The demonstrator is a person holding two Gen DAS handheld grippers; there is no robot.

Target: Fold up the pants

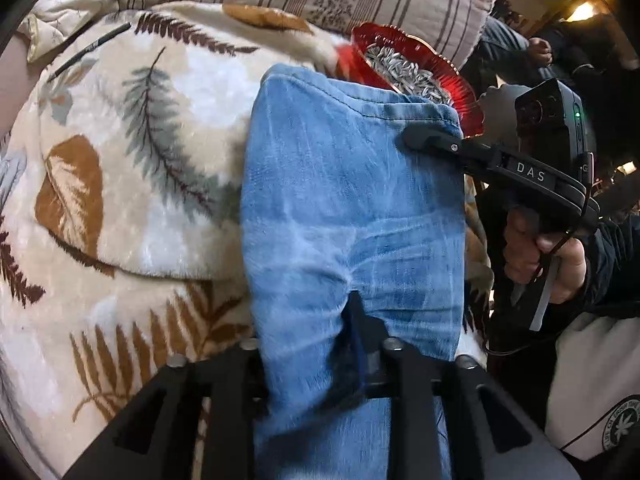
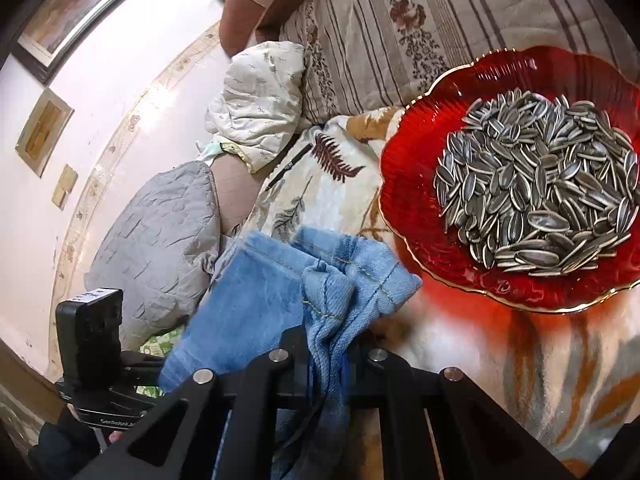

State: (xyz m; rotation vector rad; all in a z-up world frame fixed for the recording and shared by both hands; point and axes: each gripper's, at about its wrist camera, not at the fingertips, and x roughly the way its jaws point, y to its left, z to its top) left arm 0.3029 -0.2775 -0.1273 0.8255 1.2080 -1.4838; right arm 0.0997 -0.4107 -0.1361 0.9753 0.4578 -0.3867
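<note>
Both my grippers pinch the one pair of blue pants (image 1: 352, 208) on the leaf-print blanket (image 1: 120, 184).

One red bowl (image 2: 404, 184) at two o'clock holds sunflower seeds (image 2: 536, 188). My left gripper (image 1: 356, 316) is narrowed on a denim fold; my right gripper (image 2: 328, 344) is clamped on the bunched hem. Only the left view shows my hand (image 1: 560, 256); only the right view shows one grey cushion (image 2: 156, 232) at nine o'clock.

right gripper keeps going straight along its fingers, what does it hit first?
Probably the red dish of sunflower seeds, which sits just beyond the jeans hem that the right gripper is shut on. Depth is unclear; it might meet the leaf-print blanket below the rim first.
</note>
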